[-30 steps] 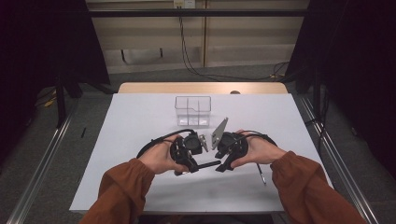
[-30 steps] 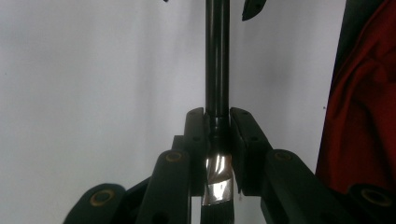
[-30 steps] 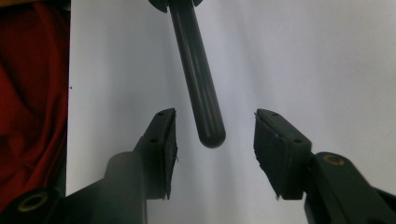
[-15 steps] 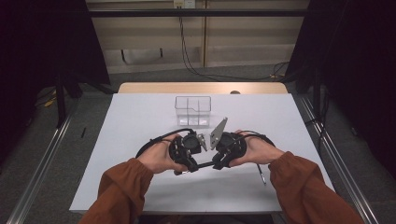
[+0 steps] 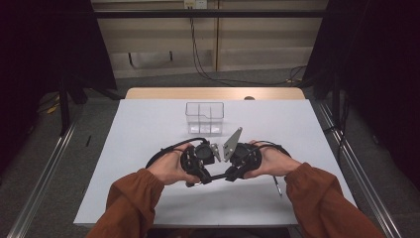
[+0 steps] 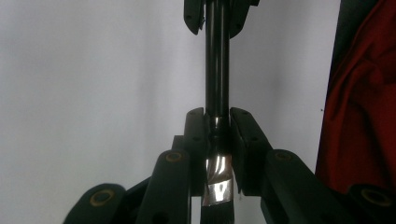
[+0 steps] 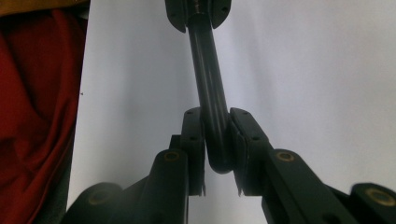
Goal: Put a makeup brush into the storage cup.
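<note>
Black pen (image 5: 218, 176) w/ silver end, black tools, white table (image 5: 148, 129), clear box (image 5: 204, 118), rust-orange sleeves (image 5: 133, 198).

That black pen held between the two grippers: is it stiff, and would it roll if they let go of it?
Probably stiff: the pen spans straight between the left gripper and right gripper without sagging. Its barrel looks round and glossy, so it may slip in the jaws and roll on the smooth table. The right jaws have just been closing on it.

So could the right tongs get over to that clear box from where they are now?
Probably not yet: the right tongs and the left tongs are both shut on the same black pen. The table toward the clear box looks unobstructed, so one would have to let go first.
</note>
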### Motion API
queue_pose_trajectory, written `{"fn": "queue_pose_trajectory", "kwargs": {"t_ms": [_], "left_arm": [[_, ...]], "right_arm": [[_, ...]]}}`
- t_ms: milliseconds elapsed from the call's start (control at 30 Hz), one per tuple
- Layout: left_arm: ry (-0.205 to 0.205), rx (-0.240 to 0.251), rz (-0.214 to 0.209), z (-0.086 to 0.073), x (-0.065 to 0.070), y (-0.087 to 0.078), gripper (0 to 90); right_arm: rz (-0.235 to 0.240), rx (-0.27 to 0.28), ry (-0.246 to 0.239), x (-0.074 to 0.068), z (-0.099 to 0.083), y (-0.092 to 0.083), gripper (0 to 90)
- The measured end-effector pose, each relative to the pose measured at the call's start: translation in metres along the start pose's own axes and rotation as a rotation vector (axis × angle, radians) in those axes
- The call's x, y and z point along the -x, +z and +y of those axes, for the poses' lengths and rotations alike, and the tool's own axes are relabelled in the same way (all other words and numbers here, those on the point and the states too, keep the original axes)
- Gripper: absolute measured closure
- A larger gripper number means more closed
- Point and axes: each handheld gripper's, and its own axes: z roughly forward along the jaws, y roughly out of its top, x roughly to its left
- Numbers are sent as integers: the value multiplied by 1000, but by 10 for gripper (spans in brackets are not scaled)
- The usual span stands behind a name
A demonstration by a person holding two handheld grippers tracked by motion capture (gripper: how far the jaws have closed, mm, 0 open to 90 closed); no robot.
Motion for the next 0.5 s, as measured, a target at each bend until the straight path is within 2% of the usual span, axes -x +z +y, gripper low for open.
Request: {"fn": "queue_pose_trajectory", "kwargs": {"t_ms": [33, 67, 100, 133, 167, 300, 367, 500], "left_arm": [[27, -17, 2, 0, -2, 0, 776], [29, -21, -1, 0, -2, 0, 776], [20, -12, -4, 0, -2, 0, 775], [9, -2, -1, -1, -2, 1, 775], [18, -8, -3, -2, -3, 0, 775], [20, 16, 3, -3, -2, -1, 771], [29, 17, 5, -3, -2, -2, 767], [22, 50, -3, -7, -3, -2, 756]], "right_arm": [[-6, -2, 9, 0, 0, 0, 770], [-9, 6, 3, 0, 0, 0, 769], [-7, 20, 47, -2, 1, 0, 772], [-8, 6, 3, 0, 0, 0, 779], [-10, 10, 0, 0, -1, 0, 782], [7, 18, -5, 0, -2, 1, 799], [28, 14, -2, -1, -2, 1, 806], [26, 15, -11, 0, -3, 1, 809]]}}
